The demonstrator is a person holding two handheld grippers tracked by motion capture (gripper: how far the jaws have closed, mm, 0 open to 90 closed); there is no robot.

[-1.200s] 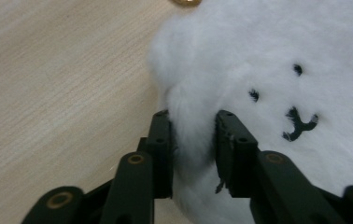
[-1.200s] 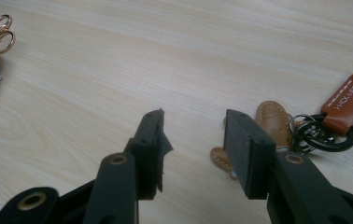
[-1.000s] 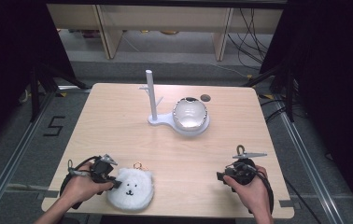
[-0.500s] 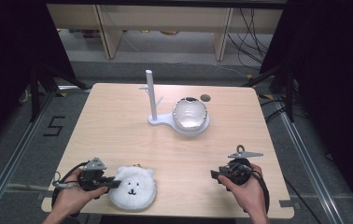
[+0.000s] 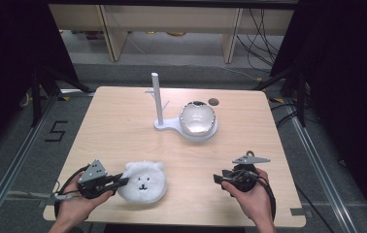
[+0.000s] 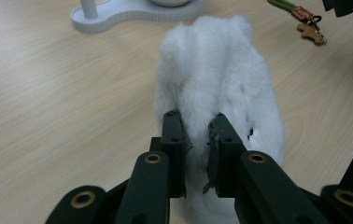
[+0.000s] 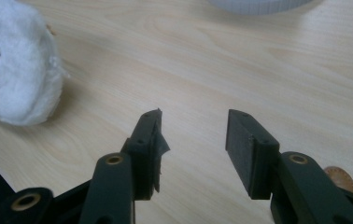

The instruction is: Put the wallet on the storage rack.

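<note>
Near the desk's (image 5: 123, 121) front-left corner, the left claw (image 6: 197, 135) pinches the fur of one fluffy white plush bear-face pouch (image 5: 143, 181), resting on the wood. One white stand with a peg post (image 5: 158, 99) carries one glossy silver dome (image 5: 197, 117) toward the back edge. Near the front-right corner, the right claw (image 7: 193, 140) gapes wide, holding nothing.

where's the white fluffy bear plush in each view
High view: white bear plush near the front table edge, left of centre, at the left claw.
Left gripper view: centre, plush pinched between the black jaws.
Right gripper view: top left corner.
Shared landmark: white stand base beyond it.
</note>
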